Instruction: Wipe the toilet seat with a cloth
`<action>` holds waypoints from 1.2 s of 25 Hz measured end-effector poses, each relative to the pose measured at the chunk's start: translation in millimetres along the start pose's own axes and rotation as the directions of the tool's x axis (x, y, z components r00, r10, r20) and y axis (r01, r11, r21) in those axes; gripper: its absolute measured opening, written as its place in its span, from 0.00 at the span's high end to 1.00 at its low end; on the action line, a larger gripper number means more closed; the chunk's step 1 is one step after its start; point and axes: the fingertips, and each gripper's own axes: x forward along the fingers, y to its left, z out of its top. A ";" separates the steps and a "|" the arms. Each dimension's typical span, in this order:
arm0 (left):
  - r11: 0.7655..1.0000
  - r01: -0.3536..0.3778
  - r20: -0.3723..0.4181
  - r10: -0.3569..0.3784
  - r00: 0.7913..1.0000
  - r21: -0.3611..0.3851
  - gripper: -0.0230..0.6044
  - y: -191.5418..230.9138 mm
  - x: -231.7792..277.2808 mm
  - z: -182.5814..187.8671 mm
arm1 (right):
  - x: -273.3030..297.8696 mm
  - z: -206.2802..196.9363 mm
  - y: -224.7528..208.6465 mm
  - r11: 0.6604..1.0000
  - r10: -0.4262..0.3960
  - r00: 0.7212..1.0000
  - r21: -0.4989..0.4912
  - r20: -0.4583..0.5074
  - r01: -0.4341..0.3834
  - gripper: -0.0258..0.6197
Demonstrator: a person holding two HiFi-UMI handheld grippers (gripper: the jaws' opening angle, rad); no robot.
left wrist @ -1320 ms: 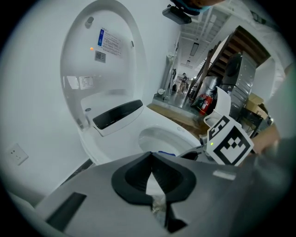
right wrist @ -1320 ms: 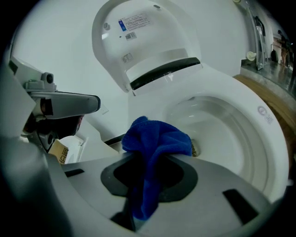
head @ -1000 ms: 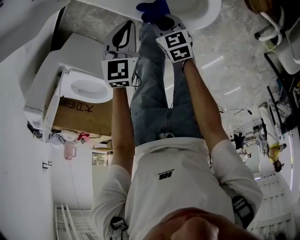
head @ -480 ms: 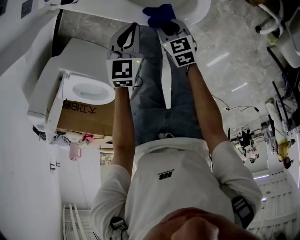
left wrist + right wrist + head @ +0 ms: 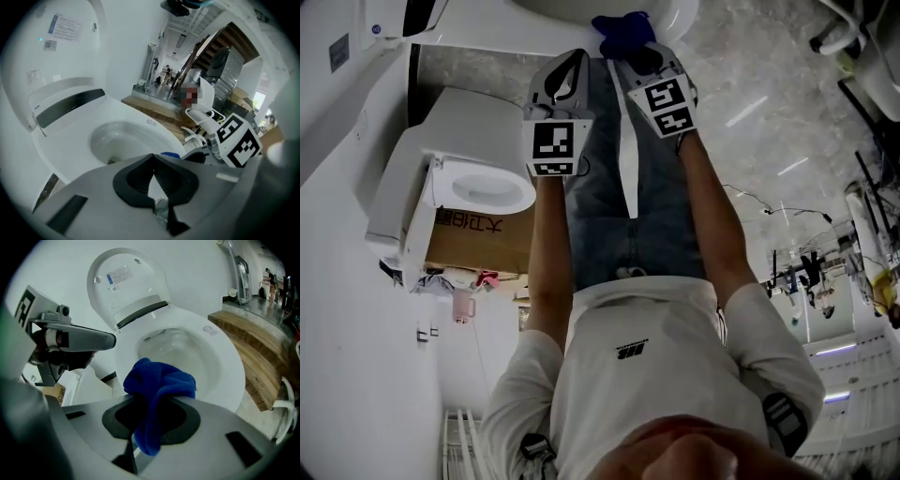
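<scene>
Blue cloth (image 5: 159,380) pinched in right tool (image 5: 157,405), bunched over near rim of toilet bowl (image 5: 225,366); contact unclear. Lid (image 5: 126,277) raised. Left tool (image 5: 152,158) just beside, tips pressed together, nothing between. Second toilet (image 5: 478,183), cardboard box (image 5: 473,239) against it, left of left tool.

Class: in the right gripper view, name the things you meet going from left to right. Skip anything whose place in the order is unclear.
left gripper → blue cloth → wooden ledge
</scene>
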 end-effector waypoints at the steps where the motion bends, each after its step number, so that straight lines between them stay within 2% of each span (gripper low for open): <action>1: 1.000 0.006 -0.002 -0.006 1.000 0.003 0.95 -2.5 1.5 0.5 | -1.3 -1.0 -1.4 1.000 0.000 1.000 -0.001 0.000 0.000 0.83; 16: 0.997 0.062 -0.015 -0.062 0.998 0.050 0.95 -29.7 24.4 19.0 | -30.3 -16.7 -47.0 0.996 -0.065 0.998 0.058 0.004 0.065 0.83; 30: 0.994 0.083 -0.017 -0.082 0.997 0.068 0.95 -39.7 41.4 33.9 | -40.8 -7.5 -92.7 0.980 -0.158 0.986 0.129 0.047 0.151 0.83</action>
